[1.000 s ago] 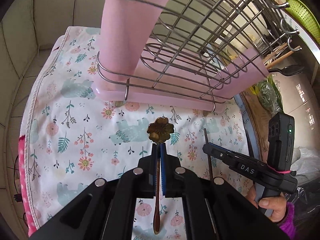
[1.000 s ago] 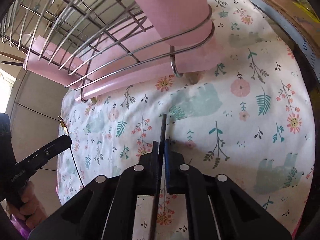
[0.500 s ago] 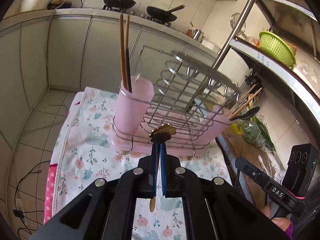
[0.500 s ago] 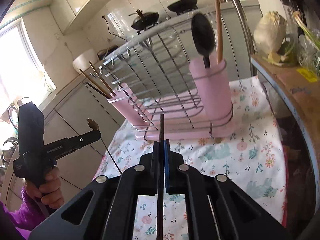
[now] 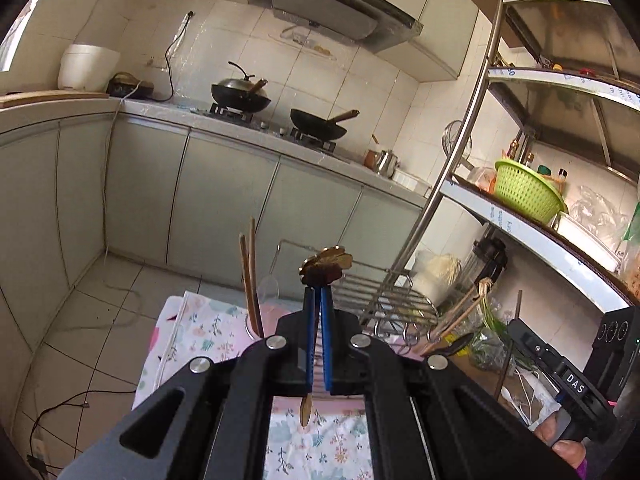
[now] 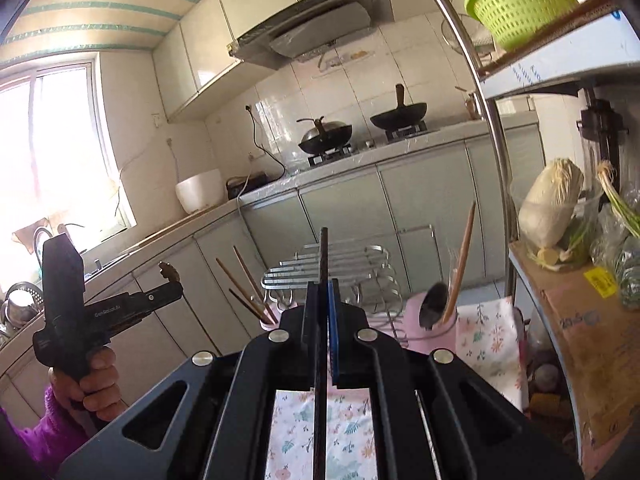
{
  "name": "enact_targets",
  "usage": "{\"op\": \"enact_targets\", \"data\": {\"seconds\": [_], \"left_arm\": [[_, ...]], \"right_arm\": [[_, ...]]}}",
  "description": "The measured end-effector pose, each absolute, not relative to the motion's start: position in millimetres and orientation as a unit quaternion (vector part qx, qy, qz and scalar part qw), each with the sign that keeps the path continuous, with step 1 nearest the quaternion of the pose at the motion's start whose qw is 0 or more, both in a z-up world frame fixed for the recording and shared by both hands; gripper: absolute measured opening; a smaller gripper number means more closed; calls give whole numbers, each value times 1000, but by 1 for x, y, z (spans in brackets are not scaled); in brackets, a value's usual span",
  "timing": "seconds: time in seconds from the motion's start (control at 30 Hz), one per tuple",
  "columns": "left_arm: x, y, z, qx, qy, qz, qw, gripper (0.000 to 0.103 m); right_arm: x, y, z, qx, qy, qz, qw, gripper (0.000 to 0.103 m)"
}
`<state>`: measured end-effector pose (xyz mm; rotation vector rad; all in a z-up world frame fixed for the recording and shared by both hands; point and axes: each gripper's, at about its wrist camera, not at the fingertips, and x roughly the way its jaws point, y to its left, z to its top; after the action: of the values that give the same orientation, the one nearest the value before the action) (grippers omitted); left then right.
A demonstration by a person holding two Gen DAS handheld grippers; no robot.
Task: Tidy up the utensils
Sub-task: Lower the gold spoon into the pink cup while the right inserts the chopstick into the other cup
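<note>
From the left wrist view, the left gripper has its blue-padded jaws pressed together on a slim brass-coloured utensil. Its flower-shaped end fans out just above the fingertips, dull gold with darker petals, and its thin handle runs back between the pads, with the narrow tip showing below them over the floral cloth. Below and beyond the fingertips stands the wire dish rack. To the left of the jaws a pink holder carries two brown chopsticks standing nearly upright. To the right of the jaws more wooden sticks and a dark spoon lean out of the rack's far end. At the far lower right the right gripper shows, black, with a thin dark stick rising from its tip.

From the right wrist view, the right gripper is clamped on a single dark chopstick, straight, matt black, standing up past the fingertips and running back down between the pads. The wire dish rack lies right behind the fingertips. To the right, a pink cup holds a dark spoon and a wooden chopstick. To the left, brown chopsticks lean from the other holder. Far left, a hand in a purple sleeve holds the left gripper, the brass utensil peeking above its tip.
</note>
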<state>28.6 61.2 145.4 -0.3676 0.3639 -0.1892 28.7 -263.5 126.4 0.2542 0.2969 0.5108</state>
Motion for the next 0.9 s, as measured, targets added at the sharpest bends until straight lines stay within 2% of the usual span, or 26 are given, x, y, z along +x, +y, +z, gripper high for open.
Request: {"op": "enact_targets", "data": {"seconds": [0.37,0.9], "left_arm": [[69,59,165,-157,117,-37,980,2],[117,39,107,-113,127,-24,985,2]], "right_arm": [[51,-258,164,99,47,208,972,5],[79,-241,167,71,12,178,981,5]]}}
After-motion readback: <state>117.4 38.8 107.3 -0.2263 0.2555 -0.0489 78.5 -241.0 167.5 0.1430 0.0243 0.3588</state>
